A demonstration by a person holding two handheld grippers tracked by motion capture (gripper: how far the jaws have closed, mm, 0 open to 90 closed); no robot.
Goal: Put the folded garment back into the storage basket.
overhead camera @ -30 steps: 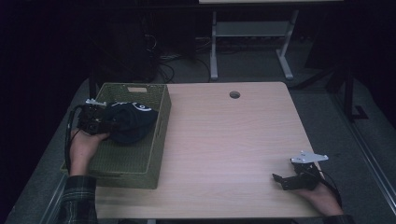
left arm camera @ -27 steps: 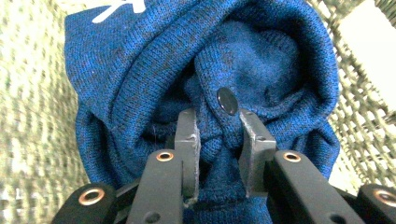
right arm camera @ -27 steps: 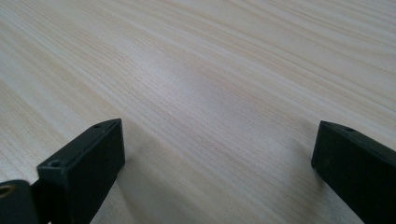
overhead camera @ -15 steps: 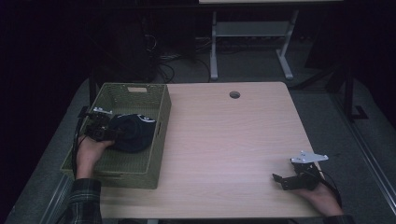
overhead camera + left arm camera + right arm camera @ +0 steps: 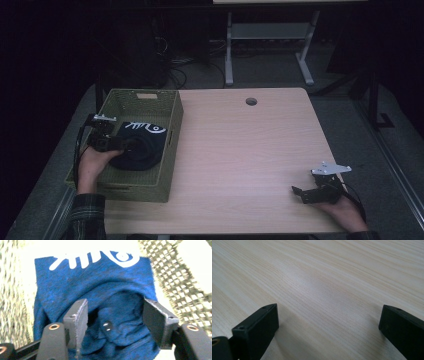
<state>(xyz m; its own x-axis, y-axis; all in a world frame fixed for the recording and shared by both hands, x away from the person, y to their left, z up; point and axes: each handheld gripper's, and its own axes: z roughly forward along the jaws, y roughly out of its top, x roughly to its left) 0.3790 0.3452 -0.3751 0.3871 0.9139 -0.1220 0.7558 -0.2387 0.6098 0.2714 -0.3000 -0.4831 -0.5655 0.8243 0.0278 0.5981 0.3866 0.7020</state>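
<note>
Folded blue garment down inside the green mesh basket, sitting at the left edge of the worktop. White fish-skeleton print on the end away from the person, toward the basket's far wall. Long axis running pretty much along the basket's own length, near side to far side, printed end pointing away. Lying flat, bunched into folds at the near end.

Left claw poking in over the basket's left wall, aimed across at the garment's near end. Seen from the left gripper view: jaws apart, just been opening, blue fabric lying loose between them, pads not pressing on it. So cloth in the gap but no actual grip.

Right claw way off at the worktop's near right corner, well apart from the basket. Jaws wide apart in the right gripper view, bare wood grain between them.
</note>
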